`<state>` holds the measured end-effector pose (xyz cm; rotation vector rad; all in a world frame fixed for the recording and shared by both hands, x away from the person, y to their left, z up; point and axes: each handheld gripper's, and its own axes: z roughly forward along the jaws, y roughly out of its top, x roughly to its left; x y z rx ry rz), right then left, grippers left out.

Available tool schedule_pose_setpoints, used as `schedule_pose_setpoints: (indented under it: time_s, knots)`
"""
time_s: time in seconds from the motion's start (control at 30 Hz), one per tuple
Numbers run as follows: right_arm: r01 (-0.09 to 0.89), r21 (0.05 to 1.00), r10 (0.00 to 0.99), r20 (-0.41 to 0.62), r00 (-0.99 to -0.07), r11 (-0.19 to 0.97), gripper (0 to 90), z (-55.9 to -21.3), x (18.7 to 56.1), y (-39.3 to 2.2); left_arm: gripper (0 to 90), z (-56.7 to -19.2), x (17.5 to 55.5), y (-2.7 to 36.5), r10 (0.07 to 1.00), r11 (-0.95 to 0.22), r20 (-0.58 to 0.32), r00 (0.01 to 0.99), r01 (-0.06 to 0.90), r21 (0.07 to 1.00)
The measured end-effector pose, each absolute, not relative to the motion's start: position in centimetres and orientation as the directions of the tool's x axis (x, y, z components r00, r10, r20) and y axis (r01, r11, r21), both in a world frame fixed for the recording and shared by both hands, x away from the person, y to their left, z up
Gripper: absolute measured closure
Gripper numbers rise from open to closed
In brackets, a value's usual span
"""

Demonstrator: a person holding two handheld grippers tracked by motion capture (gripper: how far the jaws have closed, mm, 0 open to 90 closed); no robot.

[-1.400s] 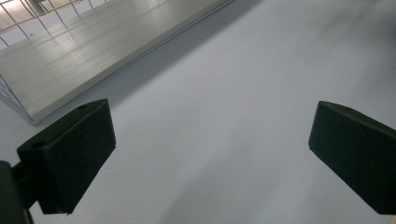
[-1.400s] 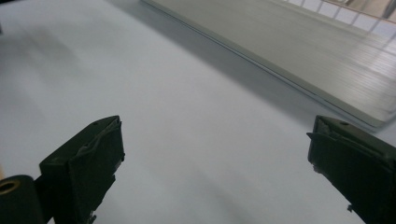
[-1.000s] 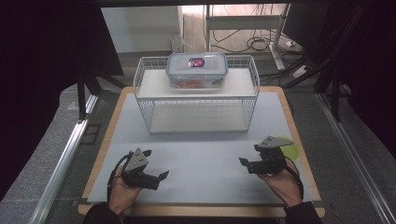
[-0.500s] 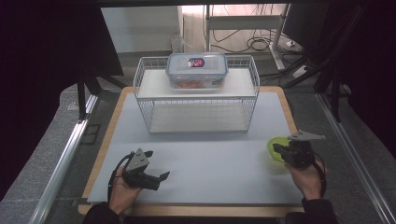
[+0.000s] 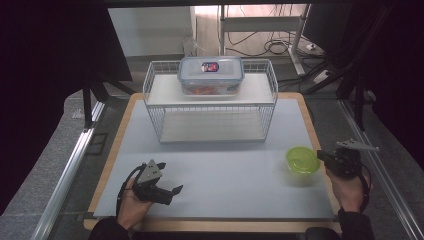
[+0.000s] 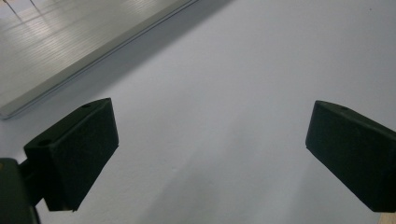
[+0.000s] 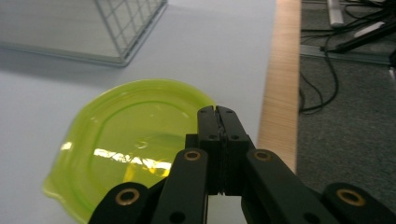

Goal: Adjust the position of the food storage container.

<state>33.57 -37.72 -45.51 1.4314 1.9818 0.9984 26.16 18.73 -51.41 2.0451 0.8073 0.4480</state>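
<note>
A translucent green lid [image 5: 302, 160] lies flat on the white mat near the table's right edge; in the right gripper view the green lid [image 7: 135, 144] spreads out under the jaws. My right gripper [image 5: 323, 156] is shut, jaws pressed together with nothing visible between them, and the tips of my right gripper [image 7: 217, 112] hang over the lid's right rim. Whether they touch it I cannot tell. At the front left, my left gripper [image 5: 169, 192] rests in a hand. In its own view my left gripper [image 6: 210, 154] is open wide over bare mat.
A white wire rack [image 5: 210, 107] stands at the back middle of the mat [image 5: 225, 170], with a clear box with a blue-rimmed lid [image 5: 211, 75] on its top shelf. The table's wooden edge [image 7: 280, 84] runs just right of the lid, with cables on the floor beyond.
My right gripper has moved to the right, toward the table edge, uncovering the green lid, which stayed where it was. The left hand has not moved.
</note>
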Motion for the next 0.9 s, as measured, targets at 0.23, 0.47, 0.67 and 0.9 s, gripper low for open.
schedule_pose_setpoints:
  time_s: [0.23, 0.47, 0.67, 0.9]
  knots:
    - [0.607, 0.776, 0.957, 0.013, -0.289, 0.173, 88.0, -46.6, 34.5, -38.7, 2.7, -51.5, 26.2, 18.6, 0.687, -0.421, 0.017, 0.726, 0.379, 0.824]
    - [0.627, 0.758, 0.955, 0.022, -0.297, 0.178, 87.4, -47.2, 34.8, -38.5, 2.9, -51.6, 26.2, 18.5, 0.687, -0.427, 0.018, 0.726, 0.383, 0.819]
    - [0.644, 0.745, 0.950, 0.044, -0.308, 0.174, 87.4, -47.5, 34.8, -37.8, 2.9, -51.6, 26.3, 18.5, 0.686, -0.429, 0.018, 0.727, 0.385, 0.817]
    - [0.660, 0.729, 0.942, 0.065, -0.329, 0.180, 87.5, -47.8, 34.8, -36.7, 2.9, -51.7, 26.3, 18.4, 0.684, -0.433, 0.019, 0.729, 0.385, 0.815]
